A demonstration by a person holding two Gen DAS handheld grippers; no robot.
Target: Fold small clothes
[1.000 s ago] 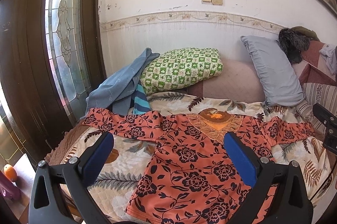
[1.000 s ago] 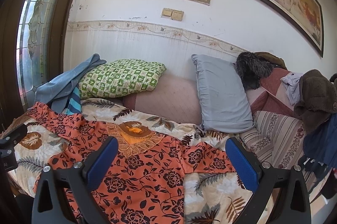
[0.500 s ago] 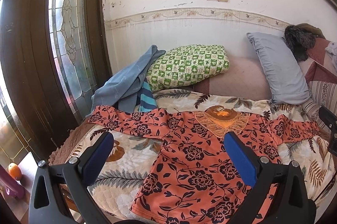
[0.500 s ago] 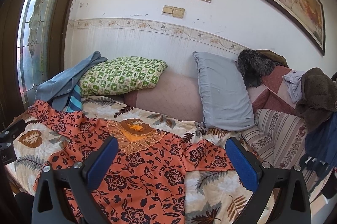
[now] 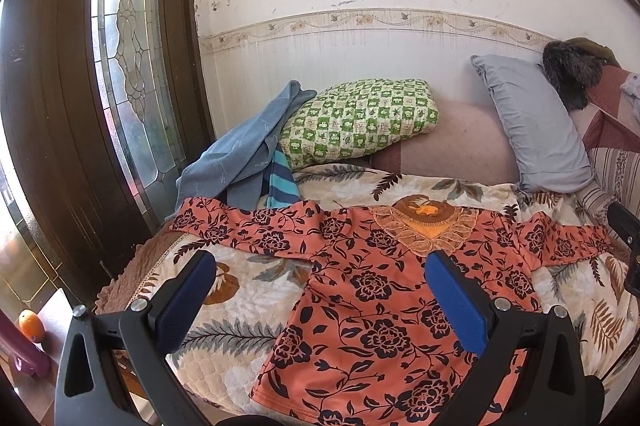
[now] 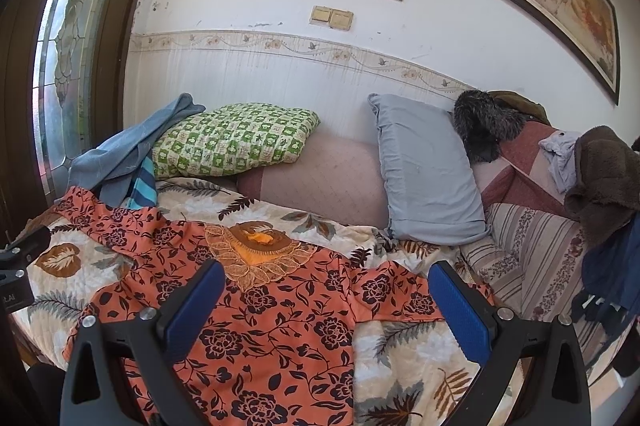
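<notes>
Orange floral blouse point(image 5: 372, 290) lies flat, front up, on the leaf-print bedspread point(image 5: 224, 290), its lace neckline point(image 5: 426, 226) toward the pillows and wall, hem toward the cameras. Both sleeves spread out sideways, so its longest line runs across the bed. Left gripper point(image 5: 320, 302) and right gripper point(image 6: 326, 306) hover above it, jaws wide apart, holding nothing. Green checked pillow point(image 6: 234, 140) and grey pillow point(image 6: 424, 174) lean behind.
</notes>
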